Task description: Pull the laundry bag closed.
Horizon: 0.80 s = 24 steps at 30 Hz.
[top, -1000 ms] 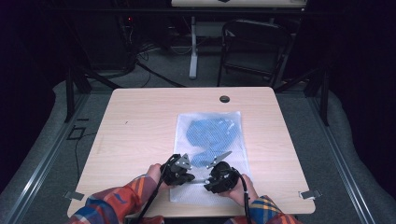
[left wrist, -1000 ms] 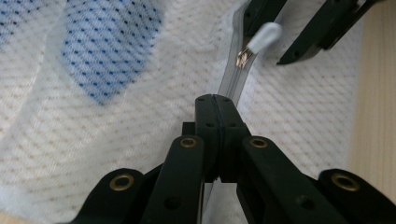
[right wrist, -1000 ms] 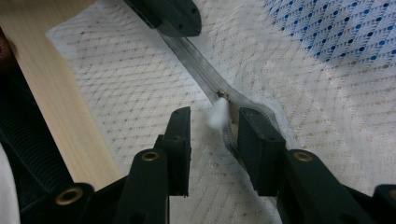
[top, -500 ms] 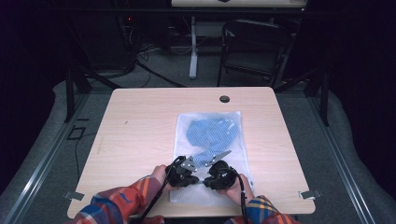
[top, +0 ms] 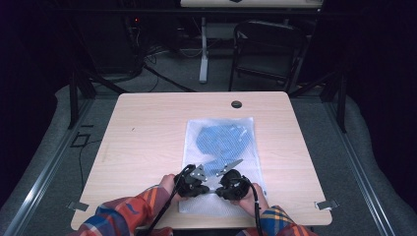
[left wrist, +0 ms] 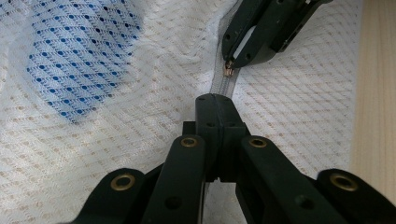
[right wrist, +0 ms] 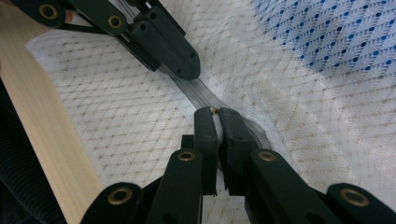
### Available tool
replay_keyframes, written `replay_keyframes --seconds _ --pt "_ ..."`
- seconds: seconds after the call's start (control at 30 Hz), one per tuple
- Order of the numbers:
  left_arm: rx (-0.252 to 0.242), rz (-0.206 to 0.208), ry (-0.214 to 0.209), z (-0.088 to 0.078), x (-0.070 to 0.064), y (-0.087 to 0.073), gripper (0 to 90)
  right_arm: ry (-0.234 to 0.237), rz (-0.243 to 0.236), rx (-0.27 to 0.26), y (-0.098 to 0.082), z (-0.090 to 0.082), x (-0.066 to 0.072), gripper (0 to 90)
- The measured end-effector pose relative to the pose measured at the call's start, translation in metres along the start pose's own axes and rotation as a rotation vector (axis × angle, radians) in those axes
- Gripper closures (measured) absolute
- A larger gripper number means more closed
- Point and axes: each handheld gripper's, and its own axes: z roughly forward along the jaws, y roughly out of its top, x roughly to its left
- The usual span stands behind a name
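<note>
I am pinching the zipper tape (left wrist: 219, 86) of the white mesh bag (top: 220, 147) lying on the table (top: 147, 132) with my left gripper (left wrist: 215, 100) while my right gripper (right wrist: 215, 113) is clamping the pull (left wrist: 228, 70), the blue garment (top: 221, 140) already inside and the zipping apparently barely begun.

Dark room, grey floor (top: 44, 162), black chair (top: 265, 49) behind wooden table (top: 147, 132).

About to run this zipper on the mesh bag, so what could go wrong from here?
1. The right gripper pinches only the small zipper pull at its tips; it may slip off.
2. The left gripper clamps the zipper tape close by, leaving little travel before they meet.
3. The mesh bag is puckered beside the zipper and might snag.
</note>
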Motion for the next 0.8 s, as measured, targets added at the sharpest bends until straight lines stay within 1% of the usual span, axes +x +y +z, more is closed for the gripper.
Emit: replay_keyframes --seconds 0.13,0.23,0.27,0.33,0.4,0.43,0.5,0.53,0.6,0.67,0.7,0.73,0.8 --pt "0.000 -0.004 0.001 -0.001 0.001 -0.001 90.0 0.009 0.003 0.006 -0.001 -0.002 -0.002 87.0" --pt "-0.002 -0.005 0.000 -0.001 0.001 -0.001 90.0 0.011 0.014 -0.004 -0.002 -0.004 -0.003 87.1" --pt "-0.002 -0.006 -0.001 0.000 0.001 -0.001 90.0 0.011 0.008 0.006 -0.002 -0.005 -0.005 87.0" --pt "-0.003 -0.005 -0.001 0.000 0.001 -0.001 90.0 0.018 0.019 0.005 -0.002 -0.005 -0.005 87.0" --pt "-0.004 -0.005 -0.003 0.000 0.001 -0.001 90.0 0.017 0.020 0.015 -0.003 -0.007 -0.006 87.1" --pt "-0.004 -0.005 -0.004 0.000 0.002 -0.001 90.0 0.018 0.024 0.007 -0.003 -0.006 -0.006 87.1" --pt "-0.004 -0.004 -0.004 0.000 0.002 -0.001 90.0 0.020 0.020 0.022 -0.004 -0.009 -0.008 87.1" --pt "-0.004 -0.004 -0.005 0.000 0.002 -0.001 90.0 0.018 0.028 0.011 -0.004 -0.009 -0.008 87.1" --pt "-0.002 -0.005 -0.005 -0.001 0.002 -0.001 90.0 0.018 0.031 0.018 -0.006 -0.011 -0.010 87.0" --pt "-0.002 -0.005 -0.005 -0.001 0.002 -0.001 90.0 0.016 0.033 0.015 -0.007 -0.013 -0.012 87.1" --pt "-0.006 -0.005 -0.007 0.000 0.002 -0.001 90.0 0.017 0.043 0.011 -0.007 -0.014 -0.012 87.0" --pt "-0.008 -0.006 -0.008 0.000 0.002 -0.002 90.0 0.015 0.030 0.018 -0.008 -0.014 -0.013 87.0" --pt "-0.008 -0.002 -0.007 0.000 0.002 -0.002 90.0 0.013 0.040 0.017 -0.008 -0.015 -0.014 87.0"
